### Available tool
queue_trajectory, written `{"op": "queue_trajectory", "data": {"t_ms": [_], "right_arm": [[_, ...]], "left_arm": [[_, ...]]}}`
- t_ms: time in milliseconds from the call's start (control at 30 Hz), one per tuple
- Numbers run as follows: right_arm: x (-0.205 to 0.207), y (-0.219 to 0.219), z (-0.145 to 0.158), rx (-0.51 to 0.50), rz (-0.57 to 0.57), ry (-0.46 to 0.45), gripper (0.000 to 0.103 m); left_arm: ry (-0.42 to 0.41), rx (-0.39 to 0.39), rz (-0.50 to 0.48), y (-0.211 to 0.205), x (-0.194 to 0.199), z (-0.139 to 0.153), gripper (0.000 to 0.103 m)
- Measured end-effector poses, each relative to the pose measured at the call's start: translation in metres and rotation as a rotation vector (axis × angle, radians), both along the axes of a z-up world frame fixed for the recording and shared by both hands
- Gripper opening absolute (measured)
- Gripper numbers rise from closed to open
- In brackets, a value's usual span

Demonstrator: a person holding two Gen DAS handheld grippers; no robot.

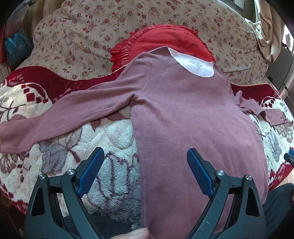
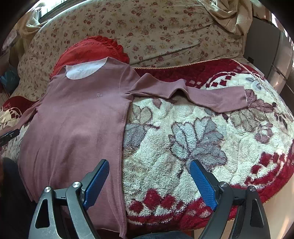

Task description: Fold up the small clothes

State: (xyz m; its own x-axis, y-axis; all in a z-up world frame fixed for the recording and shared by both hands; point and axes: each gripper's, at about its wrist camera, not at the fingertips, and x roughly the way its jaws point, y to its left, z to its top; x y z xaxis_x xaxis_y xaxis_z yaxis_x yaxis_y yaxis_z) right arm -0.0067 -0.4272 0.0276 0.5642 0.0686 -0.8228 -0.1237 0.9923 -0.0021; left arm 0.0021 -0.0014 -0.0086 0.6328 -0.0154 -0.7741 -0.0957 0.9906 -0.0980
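A small mauve long-sleeved shirt lies face up and spread flat on a fluffy flowered blanket, neck away from me, both sleeves stretched sideways. My left gripper hovers open above the shirt's left side seam near the hem, nothing between its blue pads. In the right wrist view the same shirt fills the left half. My right gripper is open over the shirt's right side seam and the blanket, holding nothing. A fingertip shows at the bottom edge.
A red frilled cushion lies under the shirt's collar. Behind it is a floral quilt. A beige cloth hangs at the far right. A blue bag sits far left. The blanket drops off at the near edge.
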Motion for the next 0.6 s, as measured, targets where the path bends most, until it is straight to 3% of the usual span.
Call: {"op": "queue_trajectory", "data": {"t_ms": [600], "right_arm": [[0.003, 0.017, -0.002, -0.072, 0.012, -0.002, 0.088]], "left_arm": [[-0.03, 0.0, -0.006, -0.008, 0.0, 0.012, 0.091]]}}
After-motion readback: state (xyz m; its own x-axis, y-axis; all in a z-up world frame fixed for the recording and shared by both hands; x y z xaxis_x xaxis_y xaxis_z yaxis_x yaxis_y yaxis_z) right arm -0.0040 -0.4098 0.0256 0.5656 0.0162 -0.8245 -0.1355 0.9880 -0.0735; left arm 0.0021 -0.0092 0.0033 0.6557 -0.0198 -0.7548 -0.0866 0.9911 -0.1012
